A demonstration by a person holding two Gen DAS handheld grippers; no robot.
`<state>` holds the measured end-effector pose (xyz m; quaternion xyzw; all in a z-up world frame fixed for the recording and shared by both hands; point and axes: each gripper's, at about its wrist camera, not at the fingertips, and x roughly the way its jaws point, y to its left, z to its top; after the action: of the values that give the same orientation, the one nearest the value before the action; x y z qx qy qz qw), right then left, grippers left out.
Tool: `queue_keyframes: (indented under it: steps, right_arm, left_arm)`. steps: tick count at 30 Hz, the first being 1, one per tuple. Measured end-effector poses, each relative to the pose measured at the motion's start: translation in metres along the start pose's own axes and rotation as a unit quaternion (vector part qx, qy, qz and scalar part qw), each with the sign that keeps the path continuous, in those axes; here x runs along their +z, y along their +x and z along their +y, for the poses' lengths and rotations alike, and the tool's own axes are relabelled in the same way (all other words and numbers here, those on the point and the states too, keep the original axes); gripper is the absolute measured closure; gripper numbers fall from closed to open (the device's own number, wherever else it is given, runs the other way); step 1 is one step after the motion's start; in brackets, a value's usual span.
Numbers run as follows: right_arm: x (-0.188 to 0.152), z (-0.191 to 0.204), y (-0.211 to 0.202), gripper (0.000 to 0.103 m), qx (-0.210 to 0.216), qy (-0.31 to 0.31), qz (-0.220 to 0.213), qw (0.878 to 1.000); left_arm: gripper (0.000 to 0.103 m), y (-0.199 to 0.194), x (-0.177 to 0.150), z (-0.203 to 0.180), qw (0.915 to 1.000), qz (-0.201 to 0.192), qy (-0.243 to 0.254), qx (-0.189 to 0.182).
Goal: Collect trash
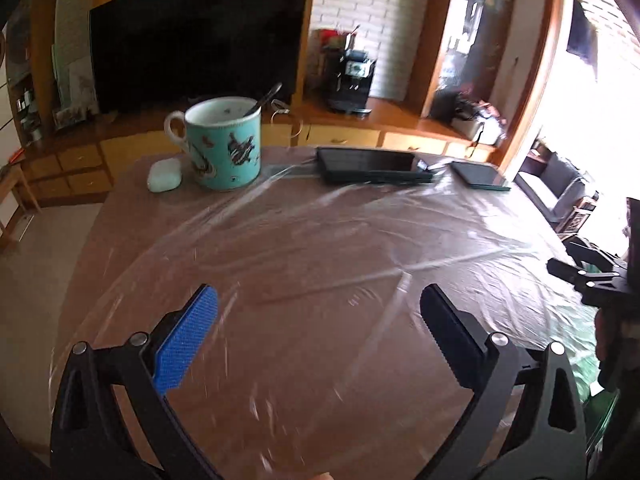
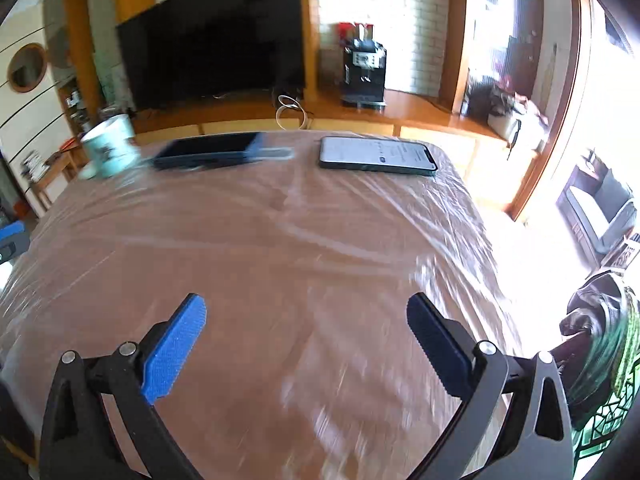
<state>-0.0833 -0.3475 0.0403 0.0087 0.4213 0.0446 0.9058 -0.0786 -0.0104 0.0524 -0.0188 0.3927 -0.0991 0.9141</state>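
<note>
My left gripper (image 1: 318, 300) is open and empty above the near part of a table (image 1: 320, 240) covered with clear plastic film over a brown cloth. My right gripper (image 2: 306, 308) is also open and empty above the same table (image 2: 260, 248). No loose trash shows on the table in either view. A green and black bag (image 2: 604, 344) hangs at the right edge of the right wrist view, beside the table. The right gripper's black frame (image 1: 588, 276) shows at the right edge of the left wrist view.
A teal mug (image 1: 222, 144) with a spoon and a pale earbud case (image 1: 164, 176) stand at the far left. Two phones (image 1: 372, 166) (image 1: 478, 174) lie at the far edge; they also show in the right wrist view (image 2: 208, 154) (image 2: 378, 156). A TV (image 1: 196, 36) and coffee machine (image 1: 348, 76) stand behind.
</note>
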Motion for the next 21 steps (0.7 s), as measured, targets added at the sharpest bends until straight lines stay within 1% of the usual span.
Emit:
queue_keyframes:
  steps: [2, 4, 8, 13, 16, 17, 21]
  right_arm:
    - [0.01, -0.016, 0.023, 0.004, -0.012, 0.023, 0.013, 1.0]
    - [0.015, -0.023, 0.039, 0.004, -0.019, 0.038, 0.021, 0.999]
    - [0.025, -0.035, 0.06, 0.004, -0.031, 0.052, 0.028, 0.998]
    - [0.037, -0.038, 0.071, 0.004, -0.045, 0.052, 0.034, 0.997]
    - [0.039, -0.033, 0.076, 0.004, -0.066, 0.04, 0.043, 0.996]
    - [0.039, -0.034, 0.076, 0.004, -0.066, 0.043, 0.042, 0.996]
    - [0.039, -0.036, 0.077, 0.004, -0.067, 0.043, 0.042, 0.996]
  left_arm:
    - [0.002, 0.018, 0.006, 0.014, 0.9997, 0.018, -0.018, 0.003]
    - [0.002, 0.036, 0.005, 0.016, 0.9991, 0.03, -0.028, 0.009]
    - [0.002, 0.054, 0.008, 0.023, 0.9983, 0.045, -0.026, 0.026]
    - [0.002, 0.061, 0.01, 0.027, 0.9973, 0.052, -0.037, 0.036]
    - [0.002, 0.067, 0.011, 0.023, 0.9955, 0.065, -0.021, 0.066]
    - [0.001, 0.071, 0.011, 0.018, 0.9941, 0.072, -0.009, 0.08]
    - [0.001, 0.068, 0.01, 0.017, 0.9942, 0.073, -0.007, 0.078]
